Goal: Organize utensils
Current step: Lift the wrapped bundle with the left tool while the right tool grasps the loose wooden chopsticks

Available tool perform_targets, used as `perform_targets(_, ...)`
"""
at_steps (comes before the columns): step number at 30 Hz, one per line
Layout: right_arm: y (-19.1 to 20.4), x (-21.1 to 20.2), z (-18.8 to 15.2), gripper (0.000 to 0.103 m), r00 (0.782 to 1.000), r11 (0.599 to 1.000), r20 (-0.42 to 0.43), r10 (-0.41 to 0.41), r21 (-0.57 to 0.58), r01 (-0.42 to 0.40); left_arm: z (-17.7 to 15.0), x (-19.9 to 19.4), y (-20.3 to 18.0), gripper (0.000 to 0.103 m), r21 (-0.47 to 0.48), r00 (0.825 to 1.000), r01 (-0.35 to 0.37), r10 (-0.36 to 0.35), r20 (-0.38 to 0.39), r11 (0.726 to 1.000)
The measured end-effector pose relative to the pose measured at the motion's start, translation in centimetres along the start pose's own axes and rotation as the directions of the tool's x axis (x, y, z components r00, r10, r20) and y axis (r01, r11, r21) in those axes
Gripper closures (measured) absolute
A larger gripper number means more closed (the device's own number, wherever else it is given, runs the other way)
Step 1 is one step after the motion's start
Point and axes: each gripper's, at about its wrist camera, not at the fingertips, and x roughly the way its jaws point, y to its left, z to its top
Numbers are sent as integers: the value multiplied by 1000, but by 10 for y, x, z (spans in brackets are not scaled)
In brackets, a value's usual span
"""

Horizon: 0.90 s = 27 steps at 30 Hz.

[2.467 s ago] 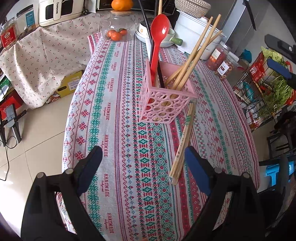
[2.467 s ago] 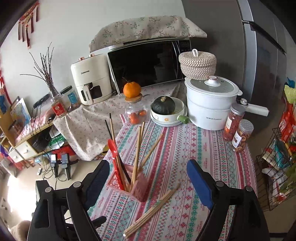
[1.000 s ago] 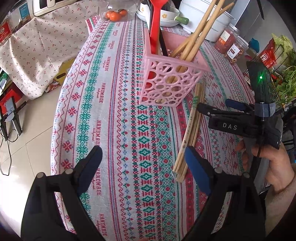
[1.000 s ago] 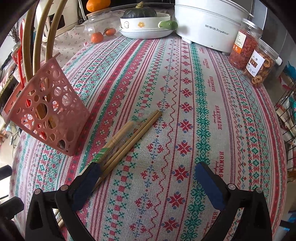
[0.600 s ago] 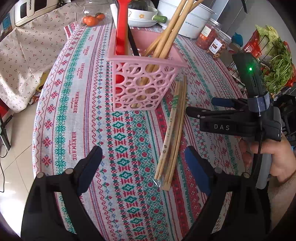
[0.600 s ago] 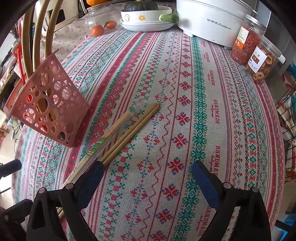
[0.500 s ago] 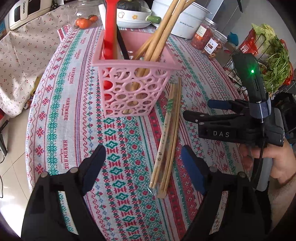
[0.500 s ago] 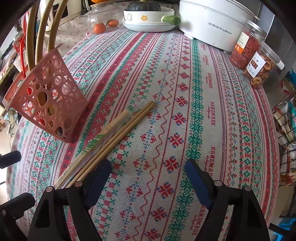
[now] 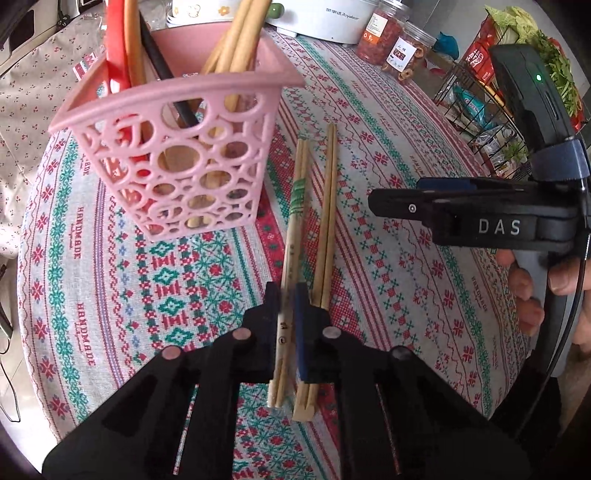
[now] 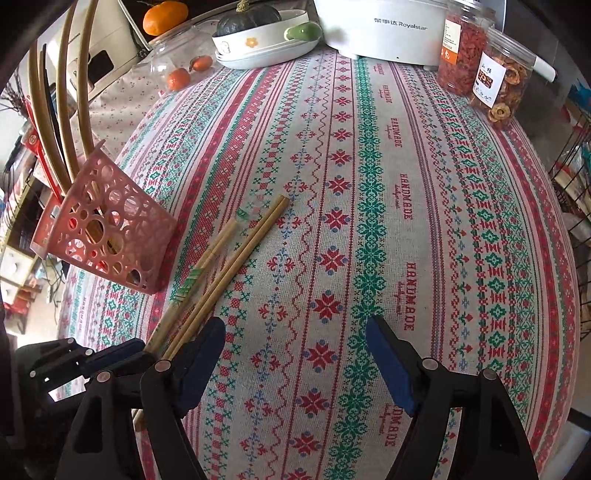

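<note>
Two pairs of chopsticks lie on the patterned tablecloth beside a pink openwork basket (image 9: 177, 158) (image 10: 103, 236) that holds a red spoon and several chopsticks. My left gripper (image 9: 287, 295) is shut on the wrapped chopsticks (image 9: 293, 221) with the green band, near their near end. The bare chopsticks (image 9: 327, 221) (image 10: 236, 266) lie just right of its right finger. My right gripper (image 10: 295, 343) stands open above the cloth with nothing between its fingers. Its left finger is close to the near ends of the chopsticks. The left gripper (image 10: 110, 358) shows at the lower left of the right wrist view.
A hand (image 9: 528, 288) holds the right gripper at the table's right side. At the far end stand a white cooker (image 10: 380, 22), two jars (image 10: 502, 81) and a bowl with a squash (image 10: 258, 33). A wire rack (image 9: 480, 110) of groceries stands off the right edge.
My left gripper came down over the near end of the wrapped chopsticks and shut on them. My right gripper's jaws narrowed a little, and it drew back and to the right from the chopsticks.
</note>
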Motion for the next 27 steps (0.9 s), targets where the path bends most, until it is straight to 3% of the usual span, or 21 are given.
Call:
perform_targets(5,5,3,4,23,1000,1000,4,11,5,-11,-17,-9,10,95,-8,997,-22,22,-81,1000)
perform_targets(9,17,10,9,23,1000,1000,14,28,-5,-28,-31,-16,13,95,29,988,10,-5,-156,1000)
perform_targets(14,31,17,17,27,998,1000,60,15,-7,-15,-34,-23,30,69,-23,993,29,-31,-117,999)
perform_targets(18,44,23,18,33,994,997,89,-58,-49,63,-25,-27,36,67,-23,999,8,-9,-47,1000)
perform_targets(19,48,24,17,38,992,993,94,-82,-79,90,-19,-25,37,67,-24,1000,4,-5,-30,1000)
perform_targets(21,50,22,13,53,995,993,88,-41,-111,50,-14,-21,38,67,-27,1000,1,-1,-6,1000)
perform_targets(23,48,20,9,76,999,992,52,4,-125,2,-3,-13,34,67,-34,1000,3,-3,13,999)
perform_targets(25,46,18,3,95,999,985,24,-30,-168,34,3,-10,34,67,-39,1000,8,-7,27,999)
perform_targets(27,39,14,-2,96,1000,983,-15,-17,-184,14,8,-7,32,67,-41,999,7,-6,36,999)
